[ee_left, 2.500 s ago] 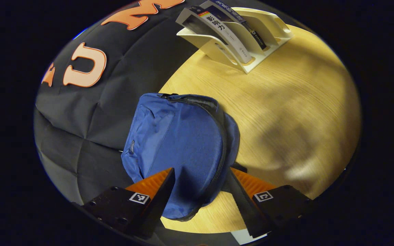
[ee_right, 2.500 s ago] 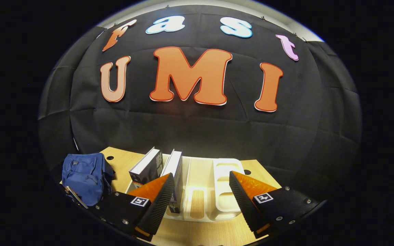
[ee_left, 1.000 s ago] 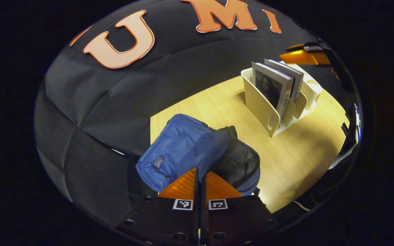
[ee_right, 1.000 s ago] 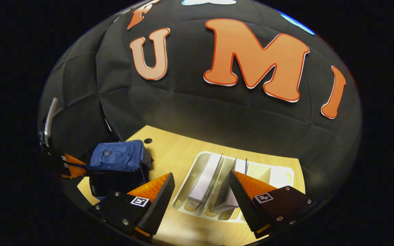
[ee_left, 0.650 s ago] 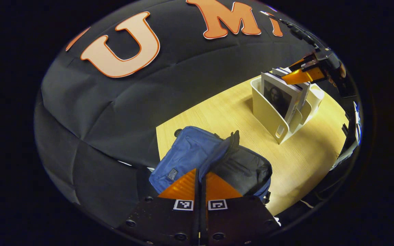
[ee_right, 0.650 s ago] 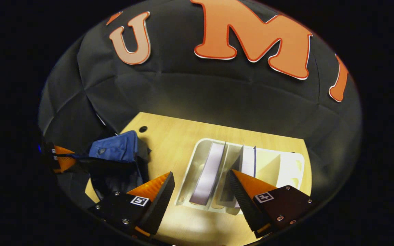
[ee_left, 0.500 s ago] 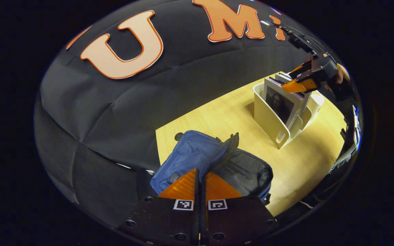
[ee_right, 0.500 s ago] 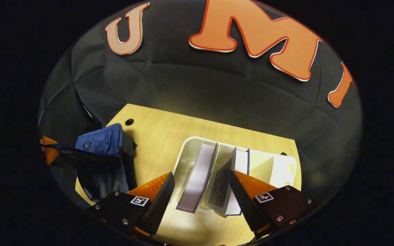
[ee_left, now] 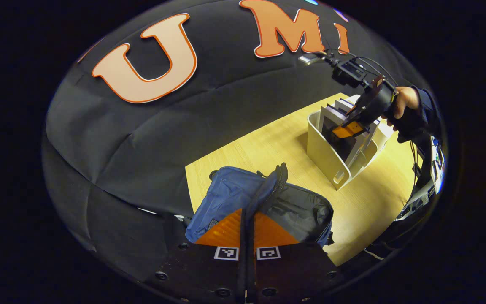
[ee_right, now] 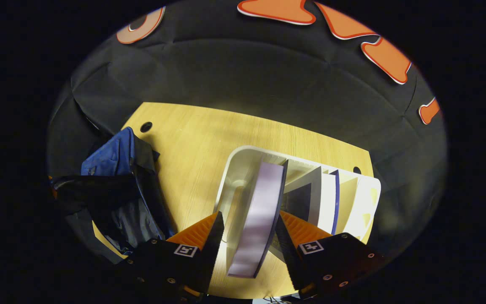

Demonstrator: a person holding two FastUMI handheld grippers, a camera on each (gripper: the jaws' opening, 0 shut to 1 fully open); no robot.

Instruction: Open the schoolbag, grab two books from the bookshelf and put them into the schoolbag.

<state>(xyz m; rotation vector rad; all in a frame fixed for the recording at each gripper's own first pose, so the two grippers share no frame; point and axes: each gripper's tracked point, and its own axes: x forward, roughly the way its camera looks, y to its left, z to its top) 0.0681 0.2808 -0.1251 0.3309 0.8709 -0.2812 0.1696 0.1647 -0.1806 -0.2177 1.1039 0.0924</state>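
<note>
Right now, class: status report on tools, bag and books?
Left tool shut on bag flap. Right tool straddles first book, not yet clamped. Bag open. Nothing in the way.

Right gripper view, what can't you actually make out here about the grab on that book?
- Contact: the hand-held gripper straddles the first book, but pad contact is unclear.
- Second book: cover hidden by the rack dividers.
- Schoolbag interior: too dark.
- Left gripper view: the other hand-held gripper covers the pinched bag edge.

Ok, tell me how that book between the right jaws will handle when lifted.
The book looks thick and flat-sided, so probably stiff and fairly heavy. It stands in the rack slot, so it may drag. The right gripper straddles it.
</note>
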